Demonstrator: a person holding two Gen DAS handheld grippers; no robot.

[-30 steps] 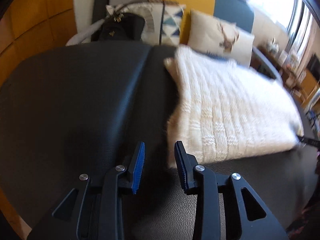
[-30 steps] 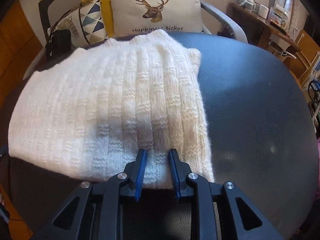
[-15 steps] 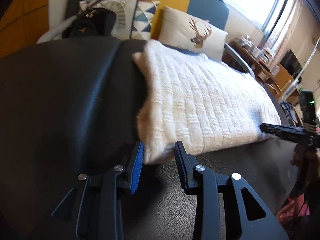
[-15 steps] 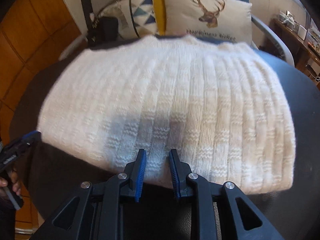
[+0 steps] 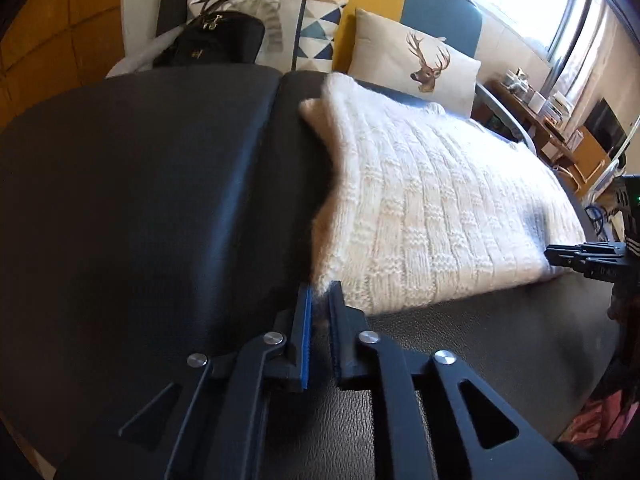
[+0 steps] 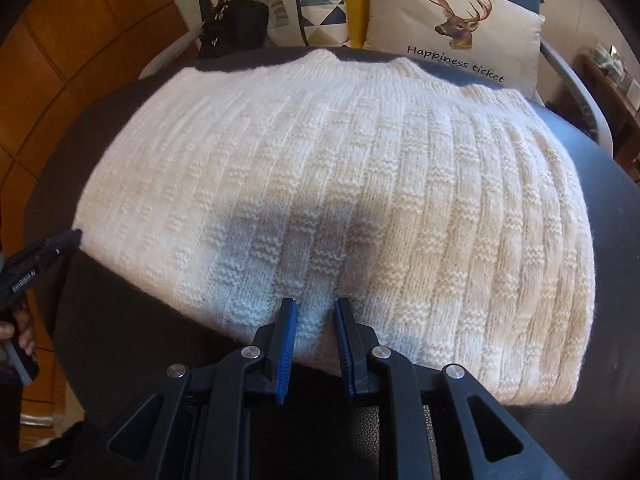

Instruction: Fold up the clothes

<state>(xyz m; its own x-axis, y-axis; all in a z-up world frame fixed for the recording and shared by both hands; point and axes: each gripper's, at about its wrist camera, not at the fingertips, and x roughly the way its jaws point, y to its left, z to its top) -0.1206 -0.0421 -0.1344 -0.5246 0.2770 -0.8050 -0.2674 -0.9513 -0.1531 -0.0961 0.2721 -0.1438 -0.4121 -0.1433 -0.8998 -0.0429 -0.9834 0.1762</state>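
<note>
A cream knitted sweater (image 5: 440, 208) (image 6: 320, 168) lies folded on a black padded surface (image 5: 140, 200). My left gripper (image 5: 319, 292) is at the sweater's near left corner, jaws closing, with a fuzzy tuft of the corner pinched between the blue pads. My right gripper (image 6: 314, 304) is on the near edge, left of the middle, jaws closing with the thick folded hem filling the gap between them. Each gripper shows in the other's view: the left gripper (image 6: 60, 240) at the sweater's left corner, the right gripper (image 5: 560, 252) at its near edge.
A sofa behind holds a deer cushion (image 6: 460, 28), a triangle-pattern cushion (image 5: 312, 28) and a black handbag (image 5: 216, 44). A wooden side table with small items (image 5: 540, 108) stands at the right. Bare black surface (image 6: 600, 220) lies on both sides of the sweater.
My left gripper's jaws have narrowed from wide apart onto the sweater's corner. My right gripper slid leftward along the near edge from near the right corner, then held still.
</note>
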